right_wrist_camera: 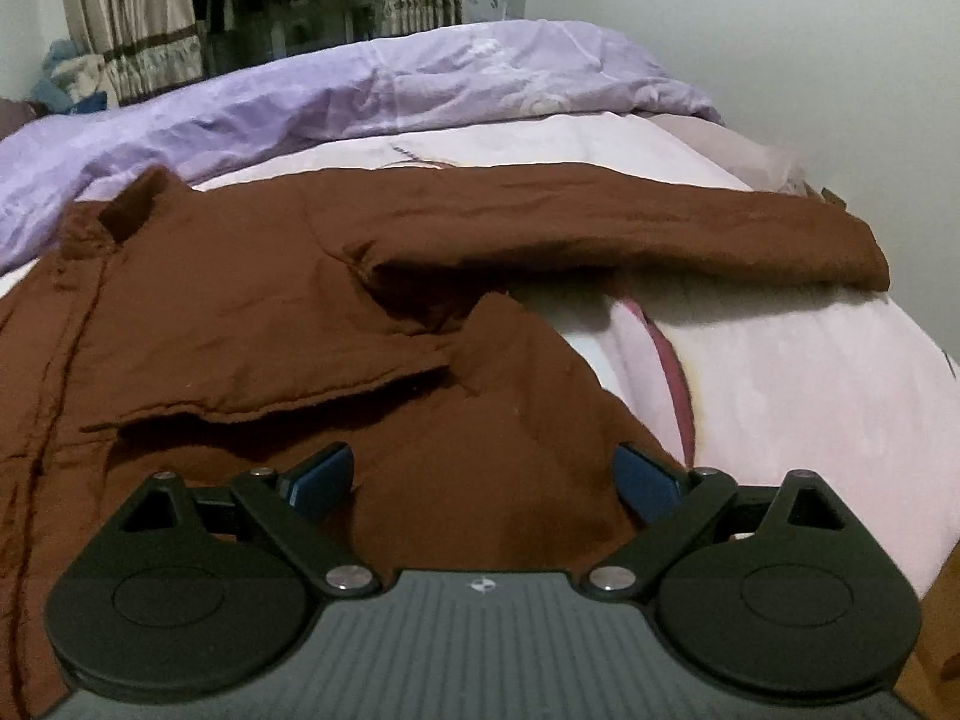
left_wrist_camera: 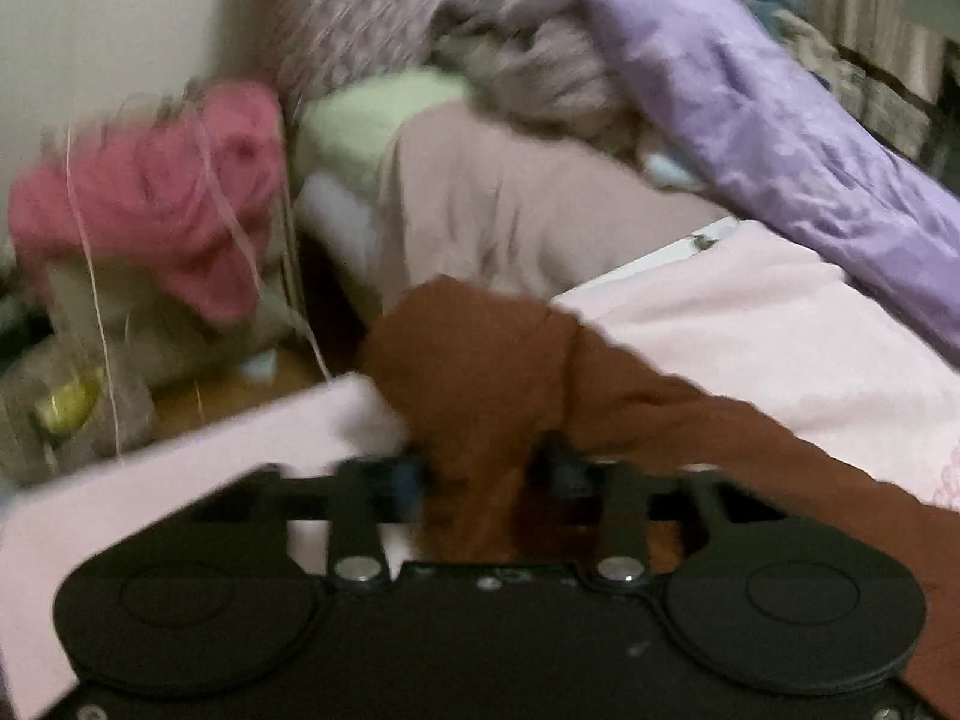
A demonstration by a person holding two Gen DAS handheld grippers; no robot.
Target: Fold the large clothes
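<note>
The left gripper (left_wrist_camera: 483,468) has its two fingers pulled close together, and a bunch of the brown coat (left_wrist_camera: 480,372) sits squeezed between them. The picture from that side is blurry, but the brown cloth fills the small gap between the fingers, so it is pinched there. The right gripper (right_wrist_camera: 483,477) is wide open. Its two blue pads (right_wrist_camera: 321,477) stand far apart, and they hang just over the lower part of the coat without squeezing it; I cannot tell if they touch the cloth. There is one brown coat (right_wrist_camera: 240,312). It lies spread out flat on the bed (right_wrist_camera: 810,384), on top of a pale pink sheet. One long sleeve (right_wrist_camera: 630,228) stretches out to the right across the bed, and the collar (right_wrist_camera: 132,204) stands up at the top left. One purple blanket (right_wrist_camera: 360,90) is heaped along the far side of the bed, behind the coat. In the left view the same purple blanket (left_wrist_camera: 780,120) runs along the right side, and one green pillow (left_wrist_camera: 360,120) lies at the far end of the bed. Beside the bed there is one pile of pink cloth (left_wrist_camera: 156,192). Striped curtains (right_wrist_camera: 126,18) hang at the back of the room.
</note>
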